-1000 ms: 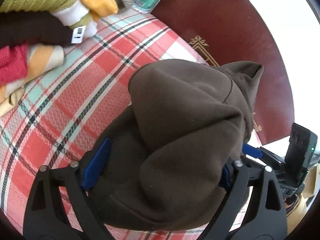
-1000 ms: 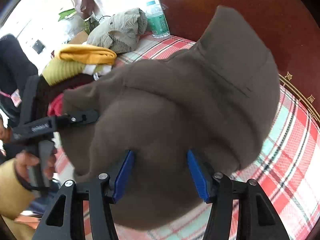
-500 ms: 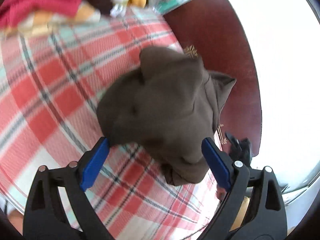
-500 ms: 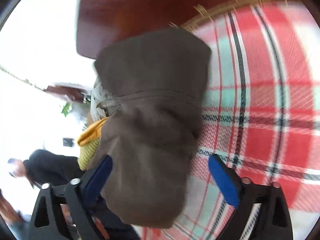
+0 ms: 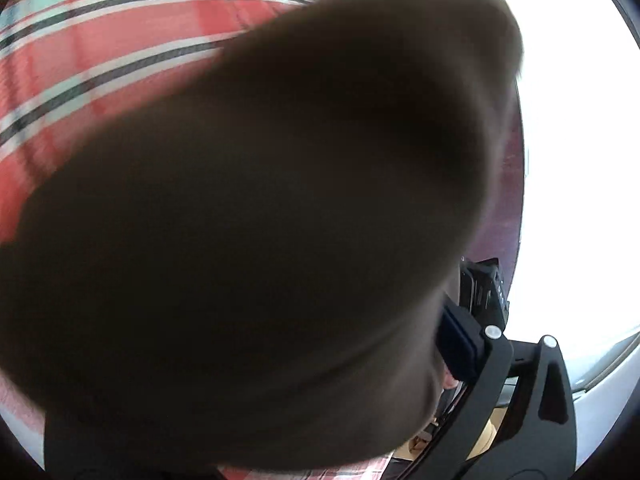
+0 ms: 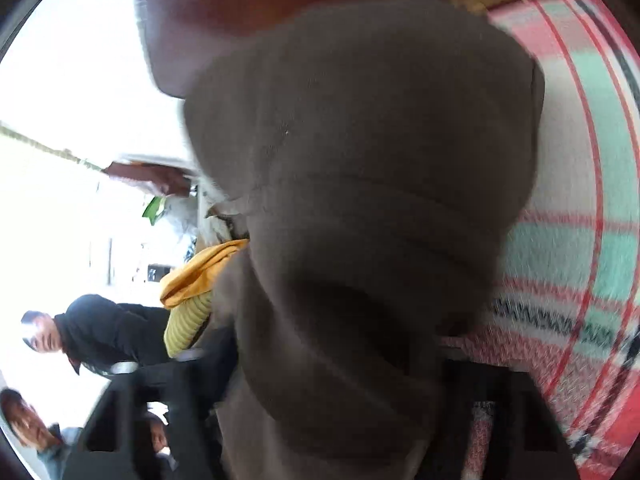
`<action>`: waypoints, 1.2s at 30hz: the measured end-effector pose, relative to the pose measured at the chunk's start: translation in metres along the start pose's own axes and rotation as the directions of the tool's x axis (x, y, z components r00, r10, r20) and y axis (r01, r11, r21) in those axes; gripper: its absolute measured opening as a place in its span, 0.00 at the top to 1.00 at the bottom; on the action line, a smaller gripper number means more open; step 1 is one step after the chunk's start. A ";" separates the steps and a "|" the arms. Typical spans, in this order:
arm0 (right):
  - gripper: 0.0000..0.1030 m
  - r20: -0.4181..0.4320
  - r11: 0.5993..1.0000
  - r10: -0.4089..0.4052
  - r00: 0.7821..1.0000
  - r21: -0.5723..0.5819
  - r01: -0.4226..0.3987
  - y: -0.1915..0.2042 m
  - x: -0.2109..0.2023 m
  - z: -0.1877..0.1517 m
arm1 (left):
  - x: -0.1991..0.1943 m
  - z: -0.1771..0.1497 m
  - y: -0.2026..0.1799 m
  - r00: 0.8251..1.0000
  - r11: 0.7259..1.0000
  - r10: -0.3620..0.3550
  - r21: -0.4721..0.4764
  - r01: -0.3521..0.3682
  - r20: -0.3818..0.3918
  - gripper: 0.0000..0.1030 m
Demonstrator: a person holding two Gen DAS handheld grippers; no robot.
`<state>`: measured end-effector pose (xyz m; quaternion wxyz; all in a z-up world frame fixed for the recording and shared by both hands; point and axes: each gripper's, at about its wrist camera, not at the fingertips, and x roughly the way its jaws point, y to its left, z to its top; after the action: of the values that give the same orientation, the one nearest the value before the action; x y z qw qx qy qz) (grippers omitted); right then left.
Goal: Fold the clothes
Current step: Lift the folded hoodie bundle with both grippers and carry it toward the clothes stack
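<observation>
Plaid blanket (image 5: 100, 40) under everything, dark wood board (image 6: 240, 8) behind. Left claw (image 5: 460, 344): brown garment (image 5: 260, 220) bunched against the lens, one blue pad (image 5: 456, 336) showing, grip state unreadable. Right claw (image 6: 340, 400): garment (image 6: 360, 160) hides both fingers, can't tell. Risk: fabric slips, fold collapses. All blurred.

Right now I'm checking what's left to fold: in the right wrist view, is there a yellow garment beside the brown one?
Yes, a yellow garment shows just left of the brown garment.
</observation>
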<state>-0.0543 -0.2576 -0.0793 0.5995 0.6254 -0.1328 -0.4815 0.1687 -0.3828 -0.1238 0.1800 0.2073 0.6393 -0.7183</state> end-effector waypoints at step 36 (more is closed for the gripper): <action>0.32 0.105 0.634 -0.328 0.939 -0.712 0.301 0.163 0.101 0.002 | -0.062 0.017 -0.113 0.927 0.779 0.242 0.513 -0.361 0.285 0.00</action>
<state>0.0615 -0.3739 0.0195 0.7047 0.3622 0.1872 -0.5806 0.1613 -0.3864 0.0055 0.2891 0.2763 0.3387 -0.8517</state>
